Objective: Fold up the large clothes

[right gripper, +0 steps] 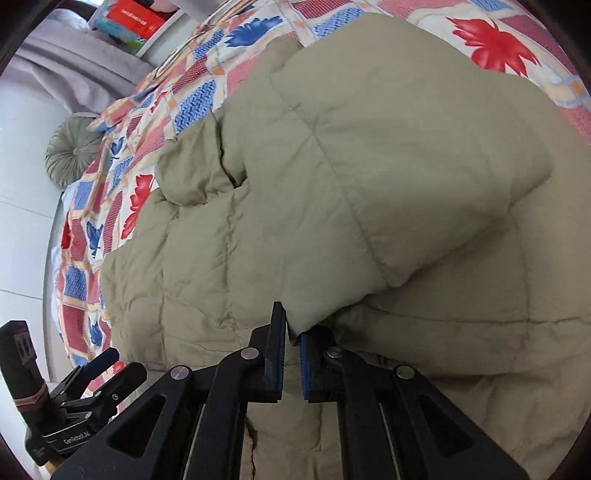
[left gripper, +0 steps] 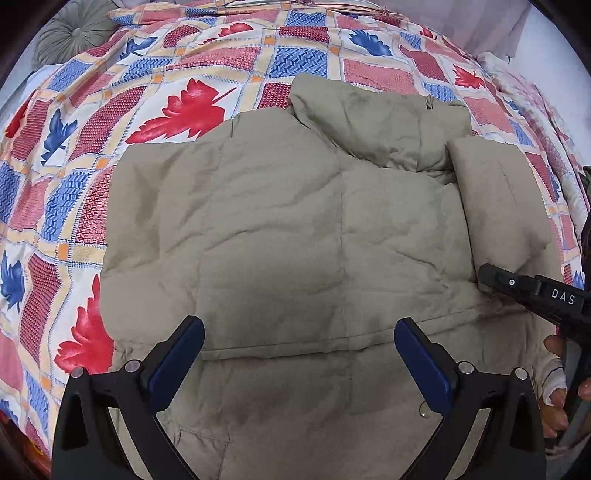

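A beige quilted puffer jacket (left gripper: 280, 229) lies spread on the bed, back up, hood (left gripper: 373, 118) at the far end. Its right sleeve (left gripper: 495, 199) is folded over the body. My left gripper (left gripper: 299, 354) is open and empty, hovering above the jacket's near hem. My right gripper (right gripper: 293, 339) is shut on the cuff end of the folded sleeve (right gripper: 369, 177), which drapes over the jacket body (right gripper: 207, 266). The right gripper also shows in the left wrist view (left gripper: 484, 275) at the sleeve's end. The left gripper shows in the right wrist view (right gripper: 99, 365) at the lower left.
The bed is covered by a patchwork bedspread (left gripper: 110, 147) with red and blue leaves. A round grey-green cushion (left gripper: 74, 33) lies at the far left corner. Crumpled bedding (left gripper: 532, 110) lies at the far right. A shelf with boxes (right gripper: 129, 22) stands beyond the bed.
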`<control>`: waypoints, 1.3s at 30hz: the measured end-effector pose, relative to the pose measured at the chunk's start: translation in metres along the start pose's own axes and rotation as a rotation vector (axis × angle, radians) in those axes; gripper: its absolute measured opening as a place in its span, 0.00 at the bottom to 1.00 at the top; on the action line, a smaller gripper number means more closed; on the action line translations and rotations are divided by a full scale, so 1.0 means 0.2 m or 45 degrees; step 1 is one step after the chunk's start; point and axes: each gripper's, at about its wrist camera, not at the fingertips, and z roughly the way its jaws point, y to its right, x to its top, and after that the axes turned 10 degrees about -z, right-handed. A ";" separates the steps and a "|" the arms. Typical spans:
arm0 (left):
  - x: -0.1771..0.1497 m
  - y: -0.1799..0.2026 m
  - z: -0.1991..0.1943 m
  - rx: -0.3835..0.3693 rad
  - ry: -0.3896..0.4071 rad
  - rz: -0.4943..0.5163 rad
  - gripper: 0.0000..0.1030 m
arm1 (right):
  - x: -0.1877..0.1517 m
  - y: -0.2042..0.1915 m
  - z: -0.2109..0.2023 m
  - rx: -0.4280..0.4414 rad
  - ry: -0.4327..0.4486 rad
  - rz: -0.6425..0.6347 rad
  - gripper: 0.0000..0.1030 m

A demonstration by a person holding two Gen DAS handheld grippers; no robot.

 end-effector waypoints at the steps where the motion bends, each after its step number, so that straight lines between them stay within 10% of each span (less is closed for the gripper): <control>1: 0.01 0.00 0.00 0.000 0.004 0.002 1.00 | 0.00 -0.01 -0.01 -0.003 0.004 0.006 0.11; 5: 0.02 0.01 0.00 0.001 0.009 0.009 1.00 | 0.00 -0.04 -0.10 -0.045 0.038 0.000 0.70; 18: 0.19 -0.19 -0.06 -0.086 0.087 -0.168 1.00 | 0.01 0.33 -0.37 0.152 0.285 0.524 0.70; 21: 0.19 -0.23 -0.06 -0.088 0.083 -0.167 1.00 | 0.05 0.36 -0.34 0.199 0.336 0.613 0.64; 23: 0.20 -0.27 -0.08 -0.095 0.087 -0.178 1.00 | 0.09 0.34 -0.31 0.244 0.337 0.626 0.24; 25: 0.21 -0.32 -0.10 -0.115 0.100 -0.201 1.00 | 0.14 0.29 -0.29 0.236 0.324 0.574 0.09; 39: 0.27 -0.44 -0.07 -0.314 0.039 -0.357 1.00 | 0.07 -0.55 -0.02 0.086 0.033 -0.358 0.07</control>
